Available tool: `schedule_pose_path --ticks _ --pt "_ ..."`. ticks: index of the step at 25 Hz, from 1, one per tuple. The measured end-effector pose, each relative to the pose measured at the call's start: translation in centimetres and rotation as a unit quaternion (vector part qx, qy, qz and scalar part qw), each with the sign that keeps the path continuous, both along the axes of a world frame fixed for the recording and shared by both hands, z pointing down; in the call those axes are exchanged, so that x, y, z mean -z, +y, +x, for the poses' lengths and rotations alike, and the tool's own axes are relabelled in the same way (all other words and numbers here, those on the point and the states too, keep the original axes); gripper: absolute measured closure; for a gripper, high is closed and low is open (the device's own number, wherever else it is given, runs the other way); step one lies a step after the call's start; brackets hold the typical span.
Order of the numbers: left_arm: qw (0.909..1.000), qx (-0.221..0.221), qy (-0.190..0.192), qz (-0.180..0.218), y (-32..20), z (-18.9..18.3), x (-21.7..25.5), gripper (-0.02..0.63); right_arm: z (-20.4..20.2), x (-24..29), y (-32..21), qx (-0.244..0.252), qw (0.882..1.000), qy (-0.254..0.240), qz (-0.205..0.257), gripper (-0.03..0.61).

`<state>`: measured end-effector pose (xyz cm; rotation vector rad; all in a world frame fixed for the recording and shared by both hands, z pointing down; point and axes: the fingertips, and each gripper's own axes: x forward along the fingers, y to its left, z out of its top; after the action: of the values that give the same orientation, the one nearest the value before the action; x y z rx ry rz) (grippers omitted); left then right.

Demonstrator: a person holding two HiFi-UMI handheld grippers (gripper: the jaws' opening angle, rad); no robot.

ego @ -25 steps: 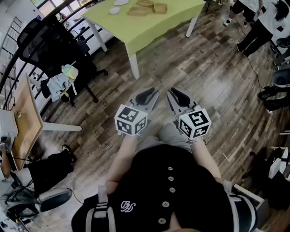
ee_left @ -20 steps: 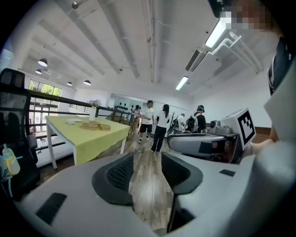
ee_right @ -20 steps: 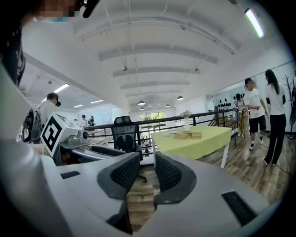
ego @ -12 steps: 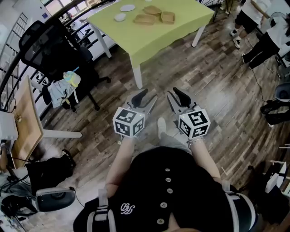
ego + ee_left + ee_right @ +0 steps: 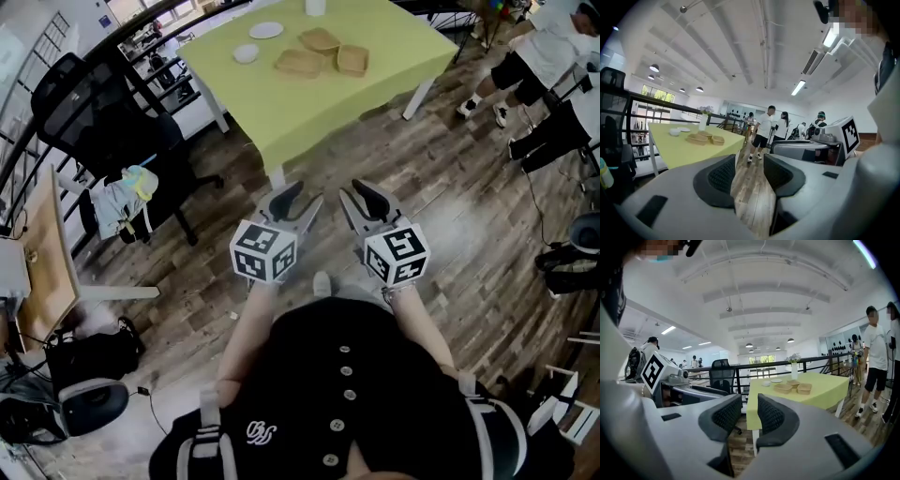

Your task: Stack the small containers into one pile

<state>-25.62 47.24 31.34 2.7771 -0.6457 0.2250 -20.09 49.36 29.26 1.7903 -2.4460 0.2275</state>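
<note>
Three shallow tan containers [image 5: 300,63] lie apart on the yellow-green table [image 5: 281,112] at the top of the head view; they also show as tan containers [image 5: 698,138] in the left gripper view and tan containers [image 5: 783,388] in the right gripper view. My left gripper [image 5: 302,199] and right gripper [image 5: 352,195] are held side by side above the wooden floor, short of the table's near edge. The left gripper [image 5: 747,176] stands wide open and the right gripper [image 5: 749,416] open; only floor and table show between the pads of each.
A white plate [image 5: 266,30] and a small white bowl [image 5: 247,53] sit on the table's far left. A black office chair [image 5: 103,122] and a wooden desk [image 5: 52,253] stand at the left. People [image 5: 553,56] stand at the right, beyond the table.
The table has come closer and lower in the head view. Both grippers' jaws have spread wider apart than a second ago.
</note>
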Motion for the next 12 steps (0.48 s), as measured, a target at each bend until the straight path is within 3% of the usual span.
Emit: schedule_pose_path --ticks 12 --pt "0.9993 -0.025 -0.018 -0.023 -5.0 6.9 -1.4 0.425 6.6 -1.8 -4.7 -0.026 0.999 -0.027 -0.018 0.477"
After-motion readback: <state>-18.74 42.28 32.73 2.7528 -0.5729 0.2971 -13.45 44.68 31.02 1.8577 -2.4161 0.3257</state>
